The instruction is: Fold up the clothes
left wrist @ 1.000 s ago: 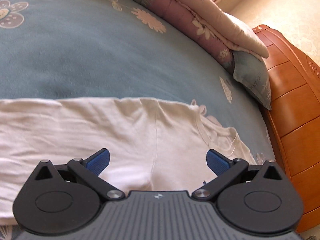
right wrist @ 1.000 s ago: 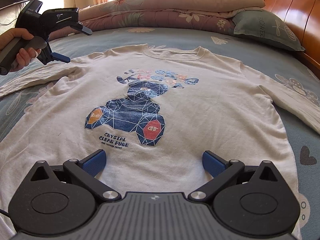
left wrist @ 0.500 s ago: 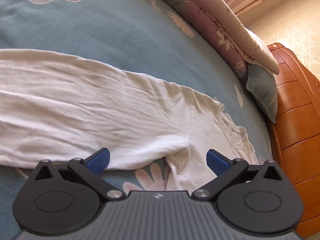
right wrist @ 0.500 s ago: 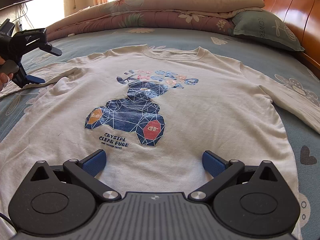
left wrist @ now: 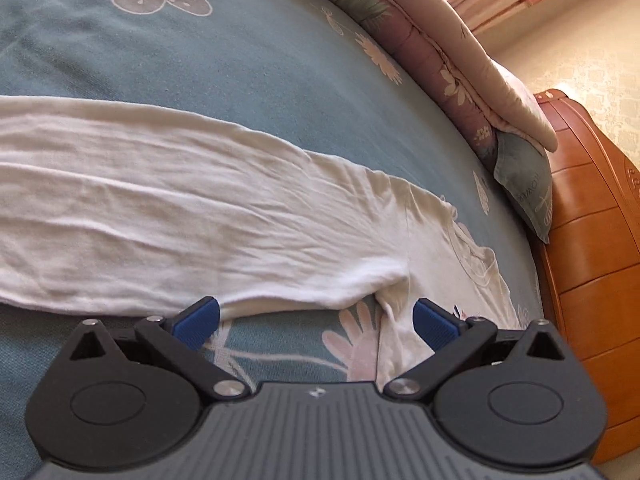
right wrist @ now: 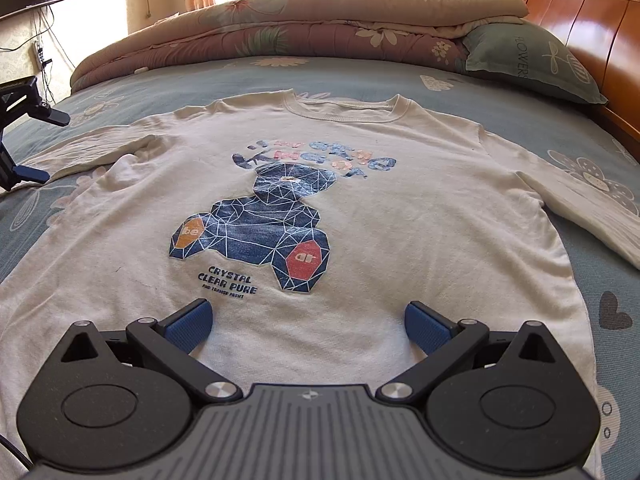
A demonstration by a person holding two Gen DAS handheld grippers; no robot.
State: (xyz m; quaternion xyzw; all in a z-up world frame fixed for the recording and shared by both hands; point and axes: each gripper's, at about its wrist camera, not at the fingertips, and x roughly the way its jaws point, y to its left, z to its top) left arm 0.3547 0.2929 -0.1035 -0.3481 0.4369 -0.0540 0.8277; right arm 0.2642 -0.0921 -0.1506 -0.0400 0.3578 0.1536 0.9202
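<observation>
1. A cream long-sleeved shirt (right wrist: 320, 200) is laid flat, print side up, on the bed (right wrist: 500, 100), collar toward the folded quilt (right wrist: 300, 20); both sleeves are spread outward.
2. No fold is seen in the body or in either sleeve, so the task is judged to be at its start, with every fold still to be made.
3. The left claw (left wrist: 316, 320) is held wide open and empty, low over the underside edge of the left sleeve (left wrist: 160, 208), near the armpit; whether cloth is touched cannot be told.
4. The right claw (right wrist: 308, 324) is likewise spread open and empty, above the lower part of the shirt.
5. The printed bear (right wrist: 260, 228) and the far sleeve are shown only by the right wrist view.
6. The sleeve's wrinkles and the armpit seam are given only by the left wrist view.
</observation>
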